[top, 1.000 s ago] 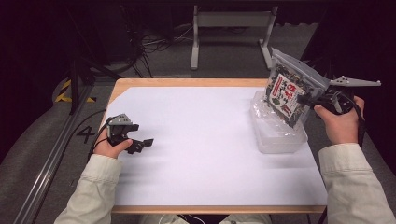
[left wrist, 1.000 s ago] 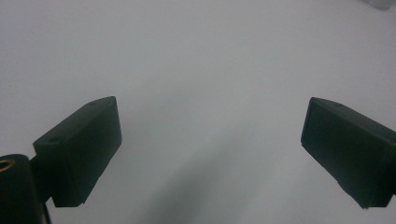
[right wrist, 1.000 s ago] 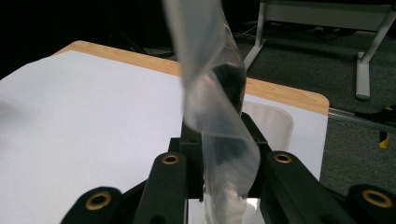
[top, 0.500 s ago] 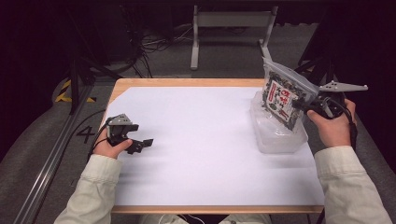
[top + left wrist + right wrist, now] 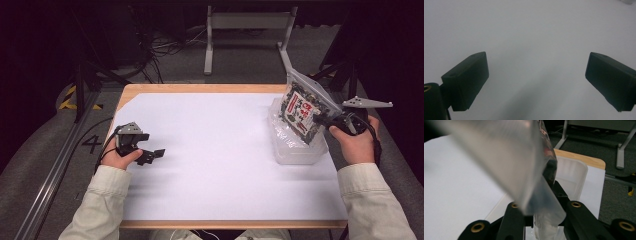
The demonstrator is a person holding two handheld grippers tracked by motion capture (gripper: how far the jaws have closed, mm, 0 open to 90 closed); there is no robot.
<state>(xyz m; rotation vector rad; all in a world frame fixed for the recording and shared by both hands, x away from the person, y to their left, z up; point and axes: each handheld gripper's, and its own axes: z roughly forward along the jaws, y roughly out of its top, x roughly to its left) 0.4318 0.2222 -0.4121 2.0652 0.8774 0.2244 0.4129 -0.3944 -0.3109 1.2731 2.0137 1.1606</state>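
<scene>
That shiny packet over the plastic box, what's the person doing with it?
A person holds a gripper in each hand. The right gripper is clamped on a clear snack packet with red and black print, holding it tilted above a clear plastic tray at the right side of the white table. The left gripper rests open on the table, holding nothing.

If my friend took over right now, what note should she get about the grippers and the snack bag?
Right hand-held gripper: shut on the clear plastic snack bag with the red-and-black label, held tilted above the clear plastic tray at the table's right side.
Left hand-held gripper: open, holding nothing, low over the white table cover.
Done: bag gripped and lifted.
Left: probably setting the bag where it belongs, then letting go.
</scene>
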